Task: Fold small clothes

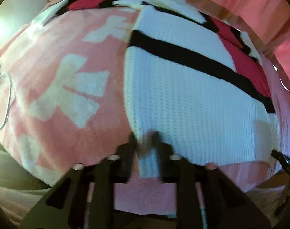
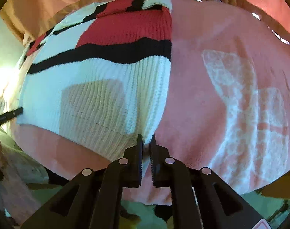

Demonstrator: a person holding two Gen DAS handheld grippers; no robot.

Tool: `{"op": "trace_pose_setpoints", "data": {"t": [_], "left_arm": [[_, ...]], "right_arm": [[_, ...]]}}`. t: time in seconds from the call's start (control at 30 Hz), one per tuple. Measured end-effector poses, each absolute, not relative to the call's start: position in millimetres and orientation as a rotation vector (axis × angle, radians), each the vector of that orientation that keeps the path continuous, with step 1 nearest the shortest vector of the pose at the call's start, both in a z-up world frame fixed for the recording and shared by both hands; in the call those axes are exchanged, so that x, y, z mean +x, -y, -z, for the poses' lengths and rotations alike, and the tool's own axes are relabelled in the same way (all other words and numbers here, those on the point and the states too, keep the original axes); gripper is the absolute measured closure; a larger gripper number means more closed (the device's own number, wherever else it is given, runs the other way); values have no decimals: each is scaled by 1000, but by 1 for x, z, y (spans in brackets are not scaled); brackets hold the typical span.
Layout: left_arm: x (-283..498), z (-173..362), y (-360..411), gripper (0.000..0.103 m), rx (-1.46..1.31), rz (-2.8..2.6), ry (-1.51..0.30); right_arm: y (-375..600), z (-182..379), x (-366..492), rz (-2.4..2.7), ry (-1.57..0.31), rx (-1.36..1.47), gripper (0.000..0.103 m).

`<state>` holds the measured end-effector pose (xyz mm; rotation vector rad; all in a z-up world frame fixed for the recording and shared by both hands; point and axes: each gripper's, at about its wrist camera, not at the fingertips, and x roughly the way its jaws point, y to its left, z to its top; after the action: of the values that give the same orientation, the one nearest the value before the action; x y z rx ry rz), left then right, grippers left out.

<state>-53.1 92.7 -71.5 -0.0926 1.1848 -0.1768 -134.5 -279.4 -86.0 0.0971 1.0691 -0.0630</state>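
Note:
A knitted sweater (image 1: 183, 95), white with black stripes and red blocks, lies flat on a pink blanket (image 1: 59, 76) with white bow prints. My left gripper (image 1: 145, 139) is shut on the sweater's near left corner. In the right wrist view the same sweater (image 2: 99, 70) fills the left half. My right gripper (image 2: 146, 143) is shut on its near right corner, at the ribbed hem. The other gripper's tip shows at the edge of each view (image 1: 282, 160) (image 2: 9, 114).
The pink blanket (image 2: 230, 95) covers a raised surface that drops off near both grippers. A white cable (image 1: 5, 103) lies at the far left. A wooden edge (image 1: 240, 13) and pink fabric run along the back.

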Motion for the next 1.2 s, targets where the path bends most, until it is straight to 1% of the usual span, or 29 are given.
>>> {"op": "trace_pose_setpoints", "data": {"t": [0.07,0.13,0.27,0.3,0.33,0.37,0.4,0.43,0.47,0.5,0.57,0.67,0.73,0.8,0.83,0.87,0.9,0.93,0.97,1.0,1.03,1.1,1.2], "left_arm": [[-56,67,-93,98,-74,193,-1185],[-66,63,-95,100,-73,219,-1209],[-78,63,-104,100,-100,255,-1262],[-74,55,-108,96,-119,258,-1252],[-68,44,-114,95,-139,256,-1227],[-53,25,-125,94,-157,232,-1179],[-43,14,-132,85,-159,210,-1143],[-26,0,-142,74,-150,180,-1094],[-4,-12,-154,43,-126,126,-1048],[20,-21,-167,25,-106,32,-1001],[61,-28,-192,22,-58,-124,-918],[134,-5,-229,22,59,-284,-934],[173,24,-260,23,95,-359,-977],[194,48,-279,39,124,-364,-1014],[201,55,-281,41,140,-365,-1027],[210,65,-287,47,156,-354,-1036],[214,69,-293,56,138,-332,-1038],[216,70,-300,60,91,-306,-1029],[219,68,-310,73,4,-279,-1019],[220,67,-314,95,-32,-278,-1017],[221,64,-319,100,-57,-284,-1015],[218,55,-331,100,-165,-253,-1006],[206,20,-327,101,-244,-211,-942]], "right_arm": [[278,83,-143,77,-1067,65,99],[283,76,-153,98,-1063,56,100],[289,76,-151,112,-1129,65,99],[289,70,-148,133,-1119,37,97],[288,59,-144,155,-1088,1,93],[289,42,-140,162,-1042,-10,81],[289,30,-135,157,-1004,2,65],[291,10,-128,146,-940,30,59],[290,-3,-119,132,-897,42,57],[286,-13,-107,114,-864,41,54],[274,-23,-76,90,-828,20,47],[251,-20,-28,39,-807,-32,46],[231,-11,5,17,-824,-57,46],[212,-6,25,-23,-837,-69,46],[204,-4,30,-41,-843,-76,46],[196,0,35,-47,-846,-83,46],[193,6,39,-55,-858,-96,46],[190,9,42,-53,-867,-103,46],[188,14,47,-47,-881,-107,46],[188,17,50,-48,-893,-108,45],[187,20,53,-48,-906,-108,45],[183,21,56,-49,-909,-113,42],[182,16,54,-55,-891,-115,38]]}}
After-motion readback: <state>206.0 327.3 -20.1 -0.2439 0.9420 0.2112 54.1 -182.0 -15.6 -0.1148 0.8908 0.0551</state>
